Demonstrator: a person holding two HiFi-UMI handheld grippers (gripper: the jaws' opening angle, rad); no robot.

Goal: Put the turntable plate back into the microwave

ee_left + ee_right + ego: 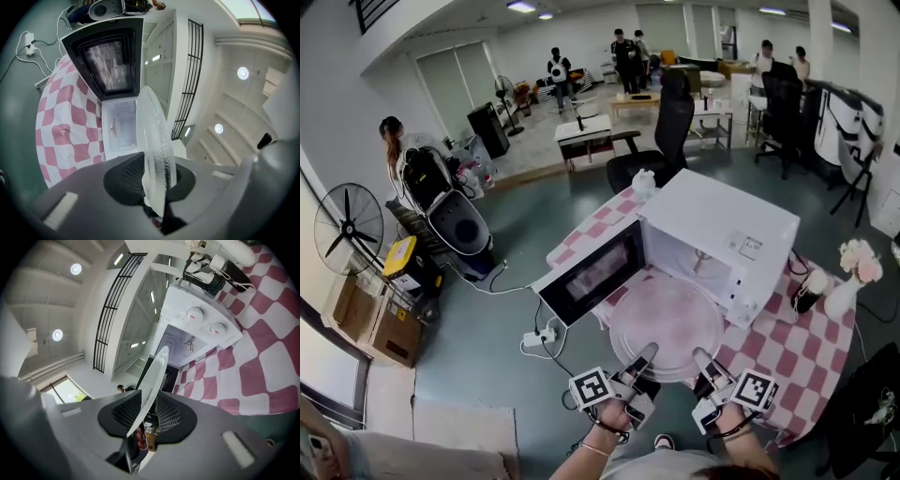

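Two grippers share the load here, both on the near rim of the glass plate.

At the far left, the microwave door point(592, 272) stands swung wide open, and its free edge is near the plate's left side. Next comes the left gripper point(643, 358). Its jaws pinch the rim of the plate point(667, 314), and its own view shows the glass edge-on between the two dark pads. The plate is held about level over the checkered tablecloth point(787, 361), just in front of the open mouth of the microwave point(727, 220), and it is not yet inside. The right gripper point(703, 360) is clamped on the same rim in the same way, with a thin strip of glass between its pads.

I think the main danger is a slip. The glass is smooth, both grips sit close together on one side, and the far part of the plate hangs free, so it may tip down or swing. If one hand goes ahead of the other, the rim could knock the frame of the opening or the door. The plate may also land crooked on the small hub point(112, 127) on the oven floor.

The opening looks only a little wider than the plate. To the right, the vase point(842, 298) stands well apart, so there is free room on that side.
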